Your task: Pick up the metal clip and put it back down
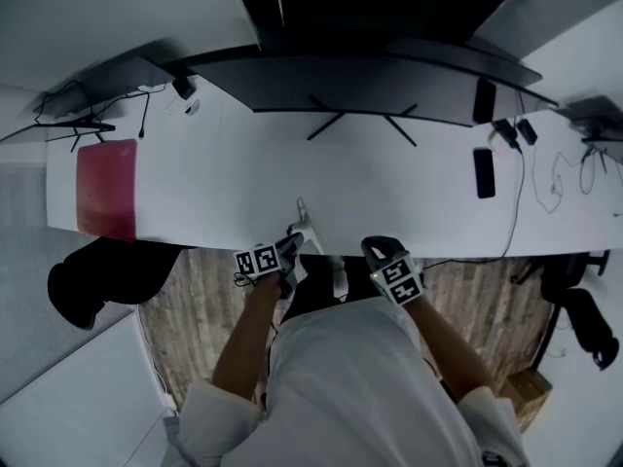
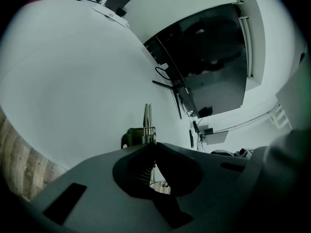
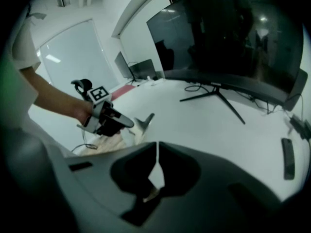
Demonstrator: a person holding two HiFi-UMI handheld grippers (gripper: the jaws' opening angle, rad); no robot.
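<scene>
The left gripper [image 2: 149, 144] has its jaws pressed together on the metal clip [image 2: 146, 123]. They pinch its handle end, so the coil spring sits just past the jaw tips and the two flat blades stick out beyond, closed on each other. In the head view the clip points away from the person, over the front edge of the white bench [image 1: 243, 163]. From the right gripper view it looks lifted clear of the top.

The right gripper [image 3: 158, 149] hangs just beside it with its jaws drawn to a thin slit and nothing between them. Each gripper's cube bears black-and-white square marker patterns, which are not readable print.

Further out on the bench stands a wide curved monitor [image 1: 389, 76] on a splayed foot, its screen dark. A red mat [image 1: 107, 188] lies at the left end and a black phone-like slab [image 1: 484, 171] towards the right.

On the wooden floor [image 1: 195, 300] at lower right sits a brown cardboard box [image 1: 531, 392]; its contents cannot be made out.
</scene>
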